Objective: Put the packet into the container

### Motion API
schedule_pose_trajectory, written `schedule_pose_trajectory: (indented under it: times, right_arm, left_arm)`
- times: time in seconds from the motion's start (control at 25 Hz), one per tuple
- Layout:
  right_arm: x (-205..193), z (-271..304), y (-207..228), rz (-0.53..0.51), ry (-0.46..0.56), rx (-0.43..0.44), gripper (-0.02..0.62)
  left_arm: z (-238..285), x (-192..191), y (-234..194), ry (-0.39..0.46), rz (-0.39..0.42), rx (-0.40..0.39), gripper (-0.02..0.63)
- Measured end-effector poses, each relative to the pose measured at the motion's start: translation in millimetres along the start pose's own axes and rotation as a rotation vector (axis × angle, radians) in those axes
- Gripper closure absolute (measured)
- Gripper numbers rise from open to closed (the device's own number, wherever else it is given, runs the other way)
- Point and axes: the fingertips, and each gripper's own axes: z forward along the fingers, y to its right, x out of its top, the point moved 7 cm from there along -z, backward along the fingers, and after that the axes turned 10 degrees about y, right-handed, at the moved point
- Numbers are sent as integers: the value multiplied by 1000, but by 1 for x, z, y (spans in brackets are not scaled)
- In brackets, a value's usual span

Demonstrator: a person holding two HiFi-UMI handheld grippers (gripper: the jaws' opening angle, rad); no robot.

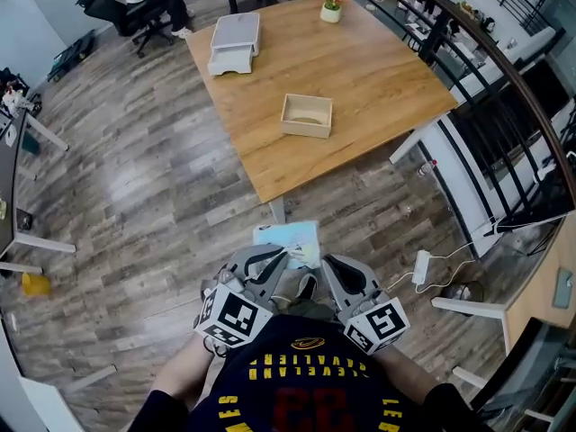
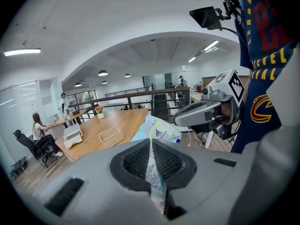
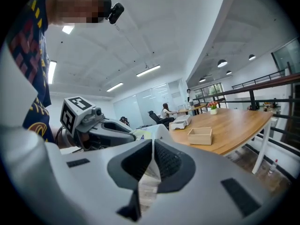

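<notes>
Carry phase | left tongs (image 1: 282,256) and right tongs (image 1: 322,261) each pinch the crinkly pale-blue-and-white plastic packet (image 1: 292,239), airborne over floor (image 1: 135,178), short of wooden bench (image 1: 382,70) | small open wooden container (image 1: 307,115) by bench's near edge | hold packet taut, level; release only inside.

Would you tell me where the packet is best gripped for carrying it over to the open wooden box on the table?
Probably by its thin, flat side edges, with one gripper coming in from each side. The packet is a flat pouch, so an edge slips between closed jaws. The left gripper and right gripper pinch it this way, which holds it spread.
</notes>
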Motion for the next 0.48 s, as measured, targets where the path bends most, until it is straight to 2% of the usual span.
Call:
schedule_pose_trajectory:
  times: [0.48]
  right_arm:
    - [16, -2, 40, -7, 7, 11, 574]
  left_arm:
    - [29, 15, -15, -9, 13, 45, 589]
